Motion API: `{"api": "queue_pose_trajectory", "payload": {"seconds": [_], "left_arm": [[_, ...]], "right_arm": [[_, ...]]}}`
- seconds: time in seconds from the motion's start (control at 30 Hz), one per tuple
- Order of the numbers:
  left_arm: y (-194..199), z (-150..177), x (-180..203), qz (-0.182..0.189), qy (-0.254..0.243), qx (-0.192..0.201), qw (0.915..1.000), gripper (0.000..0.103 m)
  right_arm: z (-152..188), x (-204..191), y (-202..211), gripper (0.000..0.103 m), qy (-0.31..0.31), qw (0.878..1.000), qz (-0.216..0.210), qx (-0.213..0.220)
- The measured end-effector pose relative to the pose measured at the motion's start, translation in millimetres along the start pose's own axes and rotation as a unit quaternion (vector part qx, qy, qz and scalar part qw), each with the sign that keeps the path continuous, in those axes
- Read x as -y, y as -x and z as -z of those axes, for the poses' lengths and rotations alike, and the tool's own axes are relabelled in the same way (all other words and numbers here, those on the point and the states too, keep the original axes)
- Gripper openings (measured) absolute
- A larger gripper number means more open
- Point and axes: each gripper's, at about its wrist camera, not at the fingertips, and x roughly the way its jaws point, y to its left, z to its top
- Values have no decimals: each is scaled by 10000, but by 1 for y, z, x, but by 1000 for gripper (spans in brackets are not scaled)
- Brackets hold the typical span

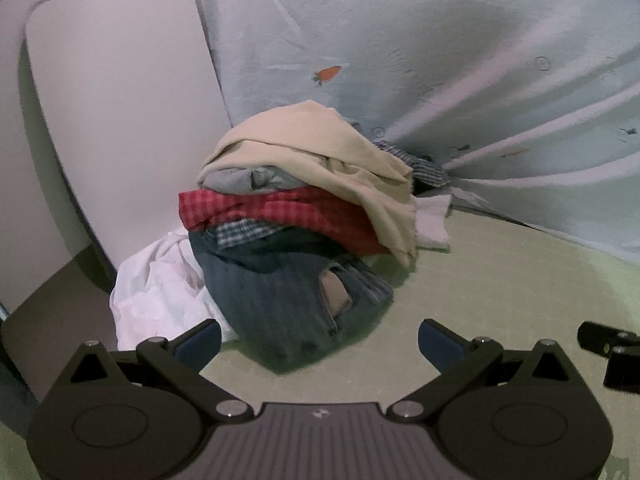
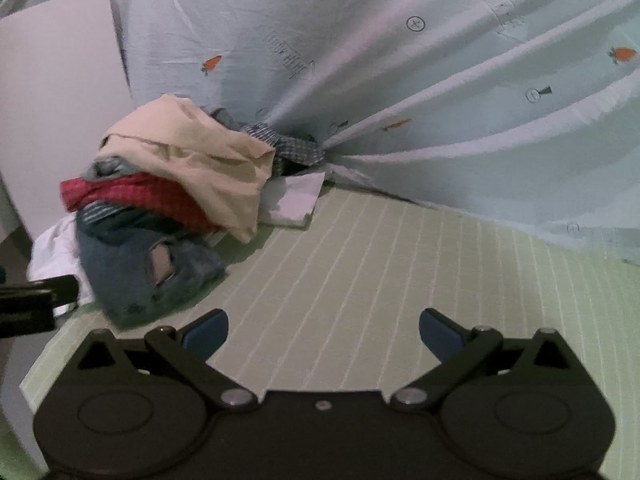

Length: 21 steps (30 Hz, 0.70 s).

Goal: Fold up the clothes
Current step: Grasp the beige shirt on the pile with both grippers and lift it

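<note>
Both tools, left tool and right tool, gape empty; one clothes pile half-buries jeans on the mat.

We saw dim, cool-tinted light with no glare in both fisheye views, soft shadows pooling beside the clothes pile and across the draped sheet, motion blur smearing the fabric, and strong bowing with dark vignetted corners at the edges.
</note>
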Motion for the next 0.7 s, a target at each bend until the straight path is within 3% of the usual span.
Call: {"api": "queue_pose_trajectory", "payload": {"seconds": [0.3,0.5,0.7], "left_arm": [[-93,-88,-40,-373,278,108,9989,103],[-163,-134,-69,-503,736,-48,9960,103],[-208,-156,-73,-289,1125,-55,9932,101]], "right_arm": [[-65,-34,-122,103,62,9999,-99,-91],[-111,-73,-213,96,301,9982,-501,-101],[-140,-108,-266,93,597,9904,-1235,141]]}}
